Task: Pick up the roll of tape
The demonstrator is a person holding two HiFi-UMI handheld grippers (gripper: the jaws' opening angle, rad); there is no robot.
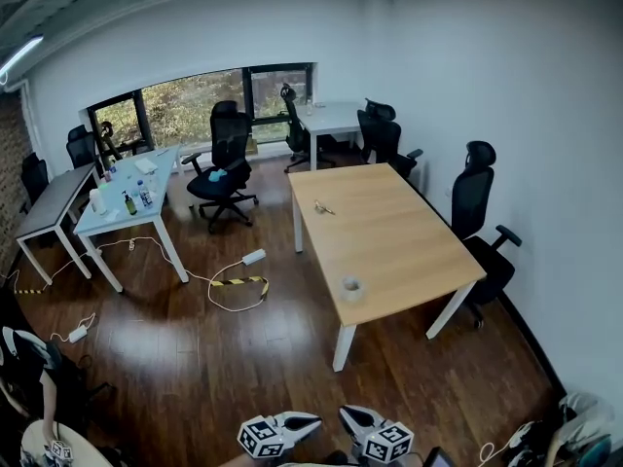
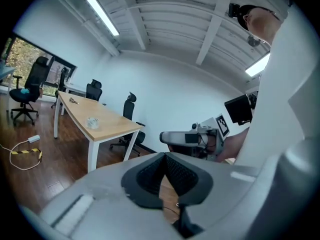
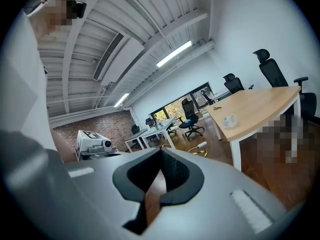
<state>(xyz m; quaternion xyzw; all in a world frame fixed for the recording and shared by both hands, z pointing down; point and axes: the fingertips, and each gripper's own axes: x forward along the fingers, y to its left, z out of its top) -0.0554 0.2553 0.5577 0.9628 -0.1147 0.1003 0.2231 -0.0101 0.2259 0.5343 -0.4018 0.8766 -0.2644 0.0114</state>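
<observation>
Roll of tape (image 1: 351, 287): lying at the near end of the wooden surface (image 1: 389, 232), untouched; left gripper (image 1: 310, 421), right gripper (image 1: 348, 416): jaws pressed together, empty, hovering well apart from it, probably because the approach is not yet beginning.

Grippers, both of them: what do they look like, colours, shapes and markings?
The left gripper and right gripper match: pale grey moulded shells that taper to tongs lined with black ribbed pads. Each carries a white cube printed with black square markers at its rear.
</observation>
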